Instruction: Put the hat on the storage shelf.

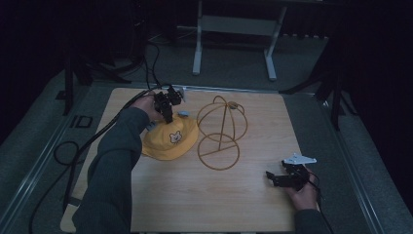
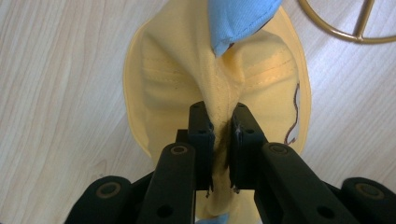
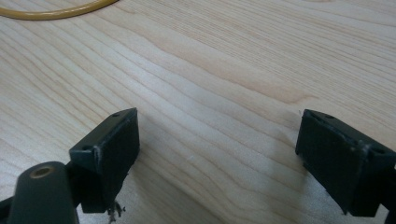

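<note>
- Left gripper (image 2: pixel 219 126) fingers (image 2: pixel 201 126) pinched tight on a fold of the yellow hat (image 2: pixel 177 70); cloth bunched between the pads.
- Hat hangs and spreads just ahead of those fingers, brim fanning out to both sides over the wooden counter (image 2: pixel 56 93).
- Blue cloth piece (image 2: pixel 238 21) sits further past the fingertips, on the far part of the hat, pointed tip towards the fingers.
- High view: left gripper (image 1: pixel 167 113) comes down on the far edge of the hat (image 1: pixel 170 141), which lies on the counter (image 1: pixel 195 195); small bear patch on the hat faces up.
- Gold wire hat stand (image 1: pixel 220 131) just beside the hat, upright, ring base on the counter.
- Part of its ring base (image 2: pixel 348 32) shows past the left fingers, off to one side.
- Right gripper (image 3: pixel 217 154) fingers (image 3: pixel 114 149) spread wide, nothing between them, bare counter under and ahead.
- Right gripper (image 1: pixel 281 179) low over the near counter, well apart from hat and stand.
</note>
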A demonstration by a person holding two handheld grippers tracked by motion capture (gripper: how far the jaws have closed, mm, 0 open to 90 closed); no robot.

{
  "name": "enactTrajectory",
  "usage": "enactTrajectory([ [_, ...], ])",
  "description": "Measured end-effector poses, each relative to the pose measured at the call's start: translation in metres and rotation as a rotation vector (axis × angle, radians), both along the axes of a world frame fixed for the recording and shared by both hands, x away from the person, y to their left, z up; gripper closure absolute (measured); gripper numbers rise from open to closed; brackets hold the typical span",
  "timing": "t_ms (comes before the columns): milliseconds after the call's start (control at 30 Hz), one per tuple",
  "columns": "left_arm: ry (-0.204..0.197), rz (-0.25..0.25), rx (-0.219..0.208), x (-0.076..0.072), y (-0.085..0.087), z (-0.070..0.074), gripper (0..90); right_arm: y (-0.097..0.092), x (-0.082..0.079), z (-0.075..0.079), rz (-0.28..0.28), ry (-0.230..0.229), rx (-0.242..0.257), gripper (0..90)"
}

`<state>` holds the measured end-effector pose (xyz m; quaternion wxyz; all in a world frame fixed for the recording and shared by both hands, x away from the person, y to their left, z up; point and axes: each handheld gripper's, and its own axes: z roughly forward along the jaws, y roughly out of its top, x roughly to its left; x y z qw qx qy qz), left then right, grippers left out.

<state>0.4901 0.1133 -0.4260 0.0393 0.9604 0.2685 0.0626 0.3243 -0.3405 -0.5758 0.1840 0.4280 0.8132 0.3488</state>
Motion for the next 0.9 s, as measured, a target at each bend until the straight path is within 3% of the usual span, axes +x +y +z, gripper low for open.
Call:
enactTrajectory([
  [167, -0.014, 0.005, -0.004, -0.004, 0.006, 0.01, 81.7, 0.0, 0.0, 0.0, 0.0, 0.0, 0.0, 13.5],
  [233, -0.024, 0.013, -0.025, -0.007, 0.009, 0.015, 81.6, 0.0, 0.0, 0.0, 0.0, -0.001, 0.0, 13.5],
  [733, -0.051, -0.041, -0.033, -0.03, 0.023, 0.047, 81.5, 0.0, -0.001, 0.0, 0.002, -0.002, -0.001, 13.5],
  [900, -0.071, -0.059, -0.058, -0.038, 0.026, 0.059, 81.4, 0.0, -0.001, 0.0, 0.002, -0.003, -0.001, 13.5],
])
